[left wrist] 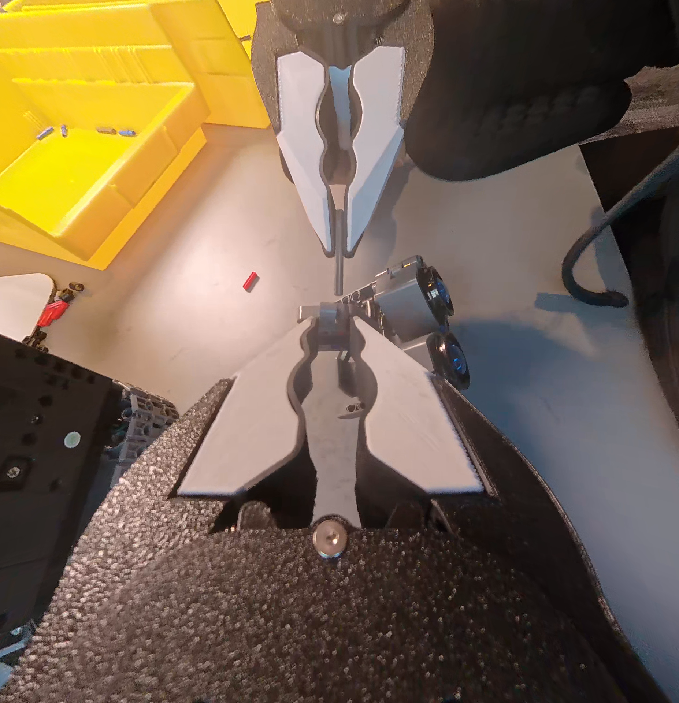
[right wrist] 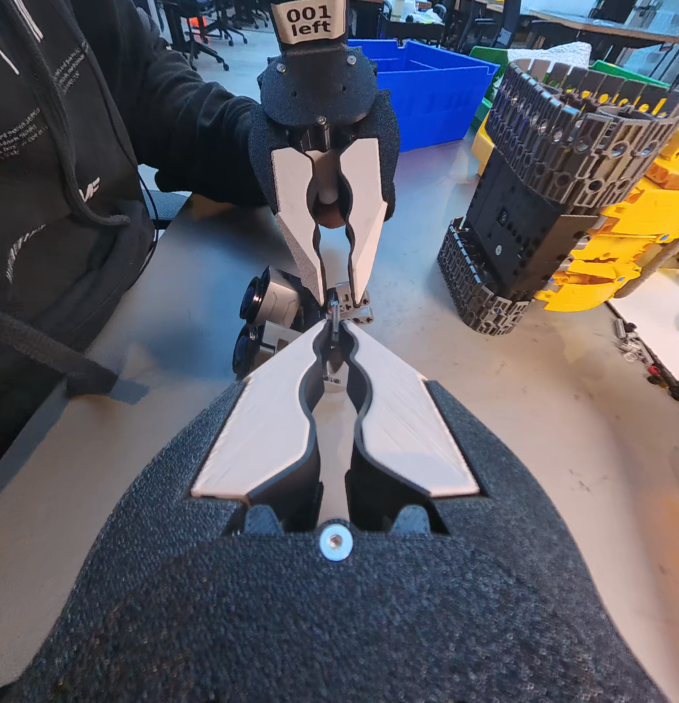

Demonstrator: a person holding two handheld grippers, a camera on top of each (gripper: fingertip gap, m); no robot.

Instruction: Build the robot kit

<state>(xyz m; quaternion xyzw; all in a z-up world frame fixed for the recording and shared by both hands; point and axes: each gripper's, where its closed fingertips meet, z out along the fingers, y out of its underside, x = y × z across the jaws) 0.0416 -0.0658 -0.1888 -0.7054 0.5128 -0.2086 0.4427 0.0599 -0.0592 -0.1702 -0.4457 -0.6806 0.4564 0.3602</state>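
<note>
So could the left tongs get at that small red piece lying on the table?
Probably not as things stand: the left tongs are shut on the grey assembly. The path to the red piece looks free.

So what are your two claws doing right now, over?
Left gripper shut on grey assembly. Right gripper shut on thin black rod, tip just above it. Table around clear.

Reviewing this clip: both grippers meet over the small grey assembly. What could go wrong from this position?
1. The right gripper pinches a thin black axle by one end only; any sideways push against the grey connector could tilt or slip it.
2. The left gripper grips only that connector, so the grey sensor block hanging beside it might twist the grey assembly.
3. The fingertips sit very close and could collide.
</note>
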